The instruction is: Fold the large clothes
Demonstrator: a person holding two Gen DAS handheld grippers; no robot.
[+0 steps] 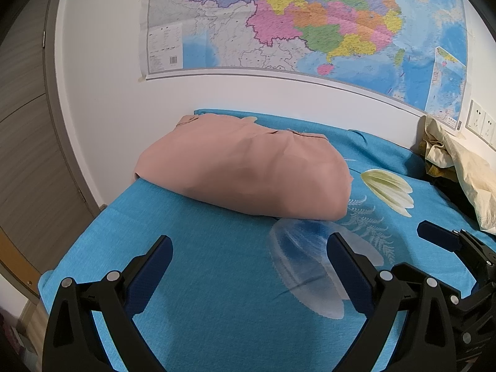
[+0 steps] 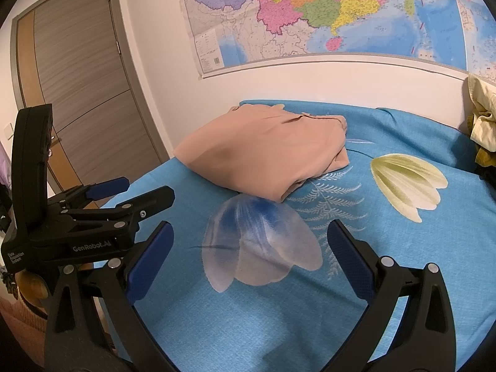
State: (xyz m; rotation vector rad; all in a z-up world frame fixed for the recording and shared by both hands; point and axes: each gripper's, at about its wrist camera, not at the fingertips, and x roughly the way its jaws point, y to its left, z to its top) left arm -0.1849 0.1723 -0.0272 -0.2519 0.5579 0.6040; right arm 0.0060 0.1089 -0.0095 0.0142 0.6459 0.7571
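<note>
One folded pink-beige cloth garment point(image 1: 245, 167) lying on the blue flower-printed bedsheet point(image 1: 217, 279), toward the wall end below the coloured wall map point(image 1: 310, 21). Soft, light, limp; likely best pinched at a folded edge or corner. Two grippers, left gripper point(image 1: 249, 266) and right gripper point(image 2: 249, 257), both spread apart, empty, short of the garment.

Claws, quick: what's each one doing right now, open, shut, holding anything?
Left claw: open, empty, above the blue bedsheet.
Right claw: open, empty, short of the folded pink garment.
</note>
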